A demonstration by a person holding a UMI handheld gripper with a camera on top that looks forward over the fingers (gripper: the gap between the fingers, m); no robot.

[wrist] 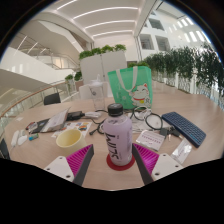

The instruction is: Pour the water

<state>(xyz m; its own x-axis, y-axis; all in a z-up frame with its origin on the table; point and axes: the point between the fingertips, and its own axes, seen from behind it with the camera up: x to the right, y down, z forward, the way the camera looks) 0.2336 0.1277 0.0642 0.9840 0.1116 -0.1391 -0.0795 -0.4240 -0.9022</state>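
Note:
A clear bottle (117, 135) with a black cap and a white label stands upright on a red coaster (119, 161) on the wooden table (190, 160). It stands between my gripper's (113, 160) two fingers, whose pink pads (83, 157) flank it with a small gap at either side. The fingers are open and the bottle rests on its own. A yellow cup (69, 140) sits to the left of the bottle, just beyond the left finger.
Behind the bottle lie glasses (152, 120), a green bag (137, 85), a dark keyboard-like slab (185, 127), cables and small clutter (45, 125). A white wrapped item (183, 150) lies to the right. Planters and railings stand beyond the table.

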